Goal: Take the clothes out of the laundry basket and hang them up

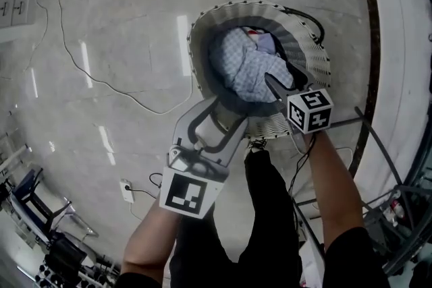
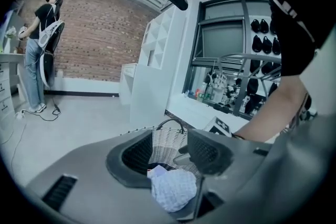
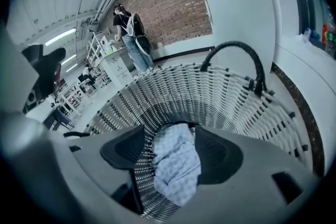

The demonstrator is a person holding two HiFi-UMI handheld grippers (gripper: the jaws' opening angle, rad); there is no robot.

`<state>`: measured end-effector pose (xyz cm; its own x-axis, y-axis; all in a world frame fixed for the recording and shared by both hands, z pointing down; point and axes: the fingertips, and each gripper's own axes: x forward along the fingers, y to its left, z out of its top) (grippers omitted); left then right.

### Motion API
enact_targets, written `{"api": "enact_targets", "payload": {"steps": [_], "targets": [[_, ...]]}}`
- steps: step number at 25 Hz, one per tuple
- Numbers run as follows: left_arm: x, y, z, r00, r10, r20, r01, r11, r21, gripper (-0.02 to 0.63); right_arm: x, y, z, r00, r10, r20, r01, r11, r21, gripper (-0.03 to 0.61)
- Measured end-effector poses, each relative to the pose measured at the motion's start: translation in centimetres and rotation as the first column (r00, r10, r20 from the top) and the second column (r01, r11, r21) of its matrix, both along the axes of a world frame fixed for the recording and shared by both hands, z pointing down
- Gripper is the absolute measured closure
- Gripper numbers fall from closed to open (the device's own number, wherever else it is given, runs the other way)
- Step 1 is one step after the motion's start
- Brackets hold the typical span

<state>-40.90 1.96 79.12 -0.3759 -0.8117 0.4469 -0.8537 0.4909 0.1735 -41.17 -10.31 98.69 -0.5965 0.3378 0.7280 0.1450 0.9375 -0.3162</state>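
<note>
Both claws released. Checked cloth [image 1: 246, 67] in laundry basket [image 1: 307, 37] lies just below right claw [image 3: 173, 152]; left claw [image 2: 170, 155] by the rim.

A: Where do the clothes [image 1: 246, 67] lie?
B: In the laundry basket [image 1: 312, 54], on the floor [image 1: 121, 17]. Left tool [image 1: 226, 114] at its near rim; right tool [image 1: 277, 88] over the clothes.

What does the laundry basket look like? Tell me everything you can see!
The laundry basket is round and deep, woven from white strips with gaps between them, and its inside looks dark from above. A black looped handle rises from the rim. It stands upright on the shiny grey floor. Crumpled pale blue checked clothes lie inside. The right gripper, open, hangs over them.
</note>
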Motion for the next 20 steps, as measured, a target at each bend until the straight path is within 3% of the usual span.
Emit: {"api": "enact_targets", "payload": {"steps": [20], "targets": [[-1.3, 0.8, 9.4, 1.000, -0.017, -0.009, 0.017, 1.000, -0.011, 0.414, 0.0, -1.3, 18.0, 0.975, -0.038, -0.219, 0.053, 0.997, 0.061, 0.198]]}}
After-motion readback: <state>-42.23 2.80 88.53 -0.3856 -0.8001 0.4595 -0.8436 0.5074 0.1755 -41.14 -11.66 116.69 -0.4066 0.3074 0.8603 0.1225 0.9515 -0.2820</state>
